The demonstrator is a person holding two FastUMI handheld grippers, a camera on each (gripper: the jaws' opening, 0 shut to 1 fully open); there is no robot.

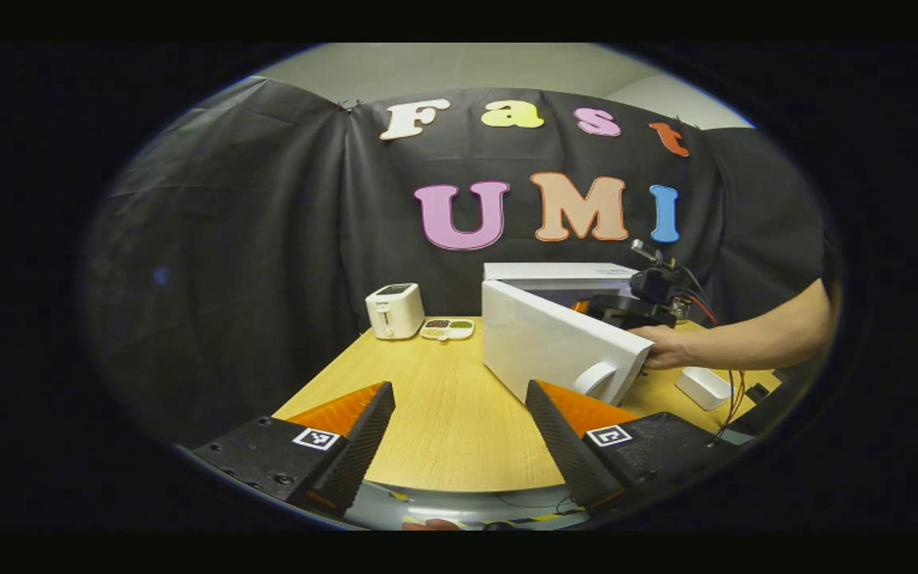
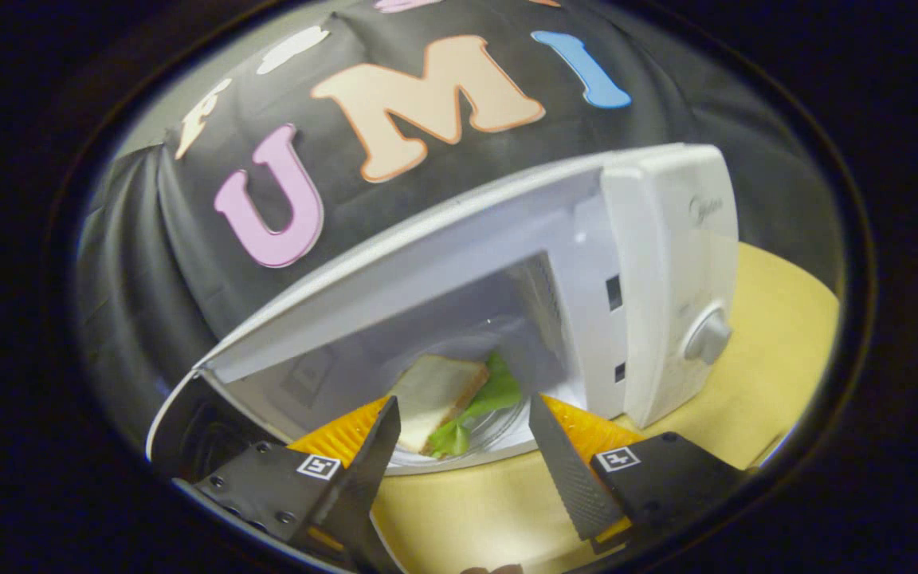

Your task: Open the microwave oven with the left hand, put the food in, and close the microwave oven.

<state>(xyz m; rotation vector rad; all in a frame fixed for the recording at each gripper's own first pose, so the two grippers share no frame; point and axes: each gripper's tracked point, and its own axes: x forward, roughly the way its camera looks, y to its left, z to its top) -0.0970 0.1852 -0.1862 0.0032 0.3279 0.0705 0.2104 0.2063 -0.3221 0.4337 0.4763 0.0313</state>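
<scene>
The pale wooden worktop (image 1: 443,399) shows a fine straight grain with a smooth, low-sheen finish. On it stands the white plastic microwave oven (image 2: 650,263), its casing smooth and lightly glossy, catching the booth light; its round knob (image 2: 708,336) looks like satin grey plastic. Inside, the clear glass plate (image 2: 499,434) glints under the soft, matt sandwich of white bread and crinkled green lettuce (image 2: 447,399). The small white toaster (image 1: 395,311) looks like glossy plastic too. Behind, the black cloth wall (image 1: 228,239) hangs matt and creased.
</scene>
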